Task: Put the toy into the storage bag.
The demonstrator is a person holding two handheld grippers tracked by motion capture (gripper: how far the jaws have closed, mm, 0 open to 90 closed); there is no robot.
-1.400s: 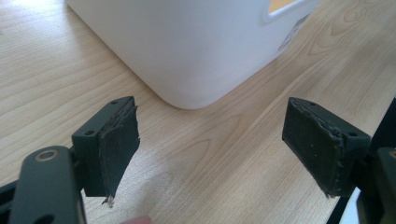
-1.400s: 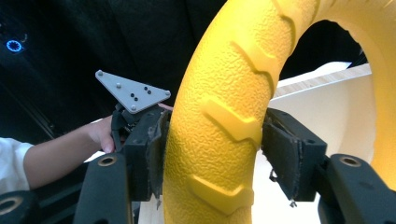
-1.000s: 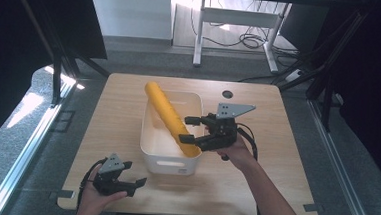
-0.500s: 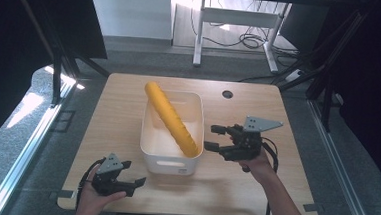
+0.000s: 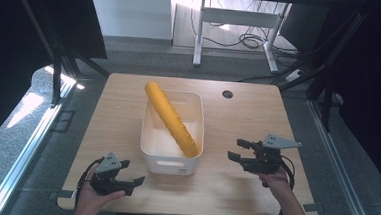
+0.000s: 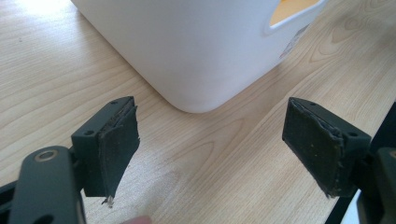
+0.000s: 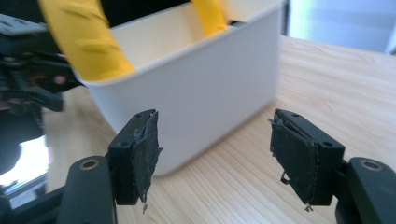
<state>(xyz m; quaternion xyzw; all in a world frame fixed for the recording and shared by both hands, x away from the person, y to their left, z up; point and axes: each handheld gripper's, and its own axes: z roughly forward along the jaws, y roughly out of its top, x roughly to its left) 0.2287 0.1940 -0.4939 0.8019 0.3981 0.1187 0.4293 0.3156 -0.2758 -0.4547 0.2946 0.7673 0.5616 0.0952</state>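
I'm holding my left gripper (image 5: 122, 180) over the desk's near-left corner, jaws apart w/ nothing between, aiming at the near-left corner of the white rectangular plastic bin (image 5: 172, 130). My right gripper (image 5: 241, 152) is hovering near the desk's right edge, jaws also wide apart & empty, pointing at the bin's right wall, clear of it. The bin is sitting at the middle of the light wood-grain desk (image 5: 238, 115). The long yellow ribbed foam cylinder (image 5: 171, 118) is lying slantwise in it, one end down by the near-right inside corner, the other sticking out over the far-left rim. A small dark round hole (image 5: 227, 94) is showing toward the desk's far-right. Around the desk: grey carpet floor (image 5: 20, 152), sunlight patch at left, a white table frame (image 5: 236, 20) w/ cables beyond the far edge.
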